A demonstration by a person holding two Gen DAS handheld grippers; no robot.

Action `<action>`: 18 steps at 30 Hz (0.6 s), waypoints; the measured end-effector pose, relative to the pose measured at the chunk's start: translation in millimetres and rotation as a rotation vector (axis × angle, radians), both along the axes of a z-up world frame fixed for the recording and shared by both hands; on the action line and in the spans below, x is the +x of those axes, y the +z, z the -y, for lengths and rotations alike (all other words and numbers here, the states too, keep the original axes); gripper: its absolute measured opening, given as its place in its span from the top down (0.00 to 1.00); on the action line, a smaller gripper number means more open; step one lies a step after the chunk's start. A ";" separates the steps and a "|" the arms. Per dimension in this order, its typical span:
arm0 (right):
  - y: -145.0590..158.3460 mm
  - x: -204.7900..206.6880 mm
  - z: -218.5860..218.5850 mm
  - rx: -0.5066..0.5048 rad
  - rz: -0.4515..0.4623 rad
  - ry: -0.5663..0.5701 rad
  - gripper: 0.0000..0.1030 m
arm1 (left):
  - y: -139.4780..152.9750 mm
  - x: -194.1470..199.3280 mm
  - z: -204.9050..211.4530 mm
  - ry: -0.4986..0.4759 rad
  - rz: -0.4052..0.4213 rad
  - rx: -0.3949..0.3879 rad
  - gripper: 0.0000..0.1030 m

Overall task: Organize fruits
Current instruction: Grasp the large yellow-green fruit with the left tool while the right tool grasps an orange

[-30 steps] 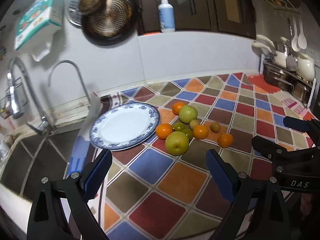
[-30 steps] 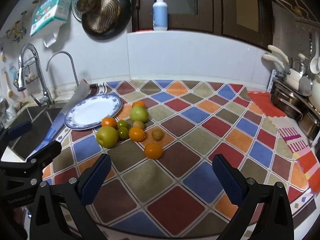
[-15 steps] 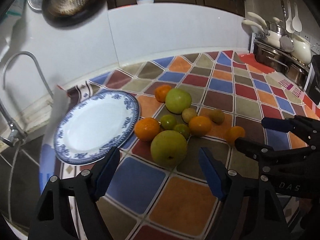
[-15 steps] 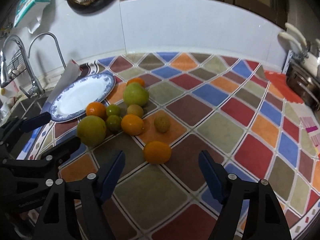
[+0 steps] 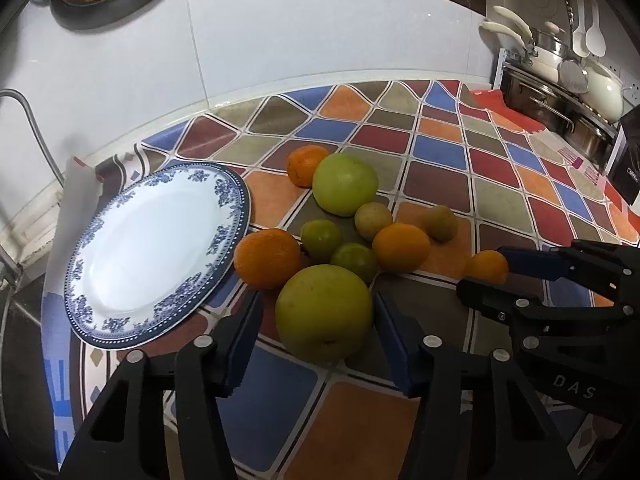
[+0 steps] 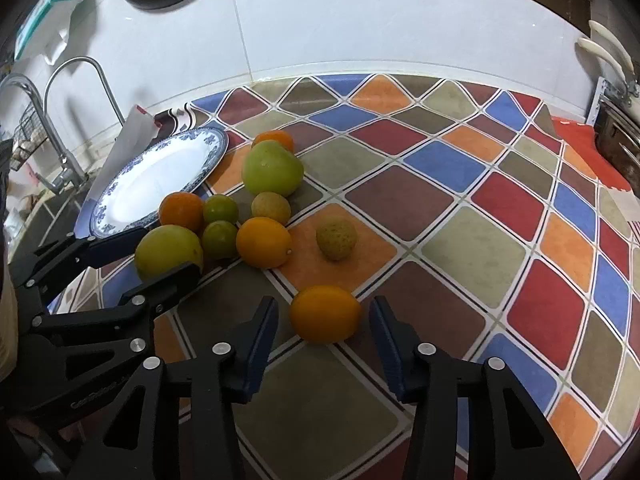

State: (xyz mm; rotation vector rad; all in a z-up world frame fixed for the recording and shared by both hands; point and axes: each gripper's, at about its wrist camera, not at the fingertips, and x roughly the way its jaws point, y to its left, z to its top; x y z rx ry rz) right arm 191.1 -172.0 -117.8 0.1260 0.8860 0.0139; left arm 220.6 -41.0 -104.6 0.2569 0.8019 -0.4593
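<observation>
left wrist view: left gripper [image 5: 316, 322] closing around the big green fruit [image 5: 323, 312] beside the plate [image 5: 120, 320], seemingly not yet touching, ready to lift (right gripper [image 6: 323, 322] likewise closing, ungripped, around a lone orange [image 6: 325, 314]).

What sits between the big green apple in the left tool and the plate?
Nothing blocks it directly. The big green apple sits between the closing left tool pads. The plate lies just to the left across bare tablecloth. An orange touches the plate's rim farther back, beside the route.

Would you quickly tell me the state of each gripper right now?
Left gripper: closing around the big green apple, not yet gripping.
Right gripper: closing around the lone orange, pads still clear.
</observation>
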 end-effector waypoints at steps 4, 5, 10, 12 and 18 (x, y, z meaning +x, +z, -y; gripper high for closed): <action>-1.1 1.2 -1.4 -0.001 -0.004 0.002 0.63 | -0.7 0.4 0.4 -0.005 -0.005 -0.008 0.53; -1.0 1.4 -1.2 -0.001 -0.004 0.002 0.63 | -0.6 0.3 0.4 -0.004 -0.006 -0.008 0.53; -0.8 1.9 -0.6 0.005 -0.004 0.002 0.63 | 0.0 0.1 -1.8 0.005 -0.023 -0.018 0.53; 0.9 0.8 -1.7 0.010 0.000 0.005 0.63 | 1.4 -1.2 -3.1 0.006 -0.027 -0.020 0.53; 15.6 -4.1 -8.8 0.009 0.028 0.022 0.63 | 14.2 -9.5 -14.4 0.019 -0.015 -0.047 0.53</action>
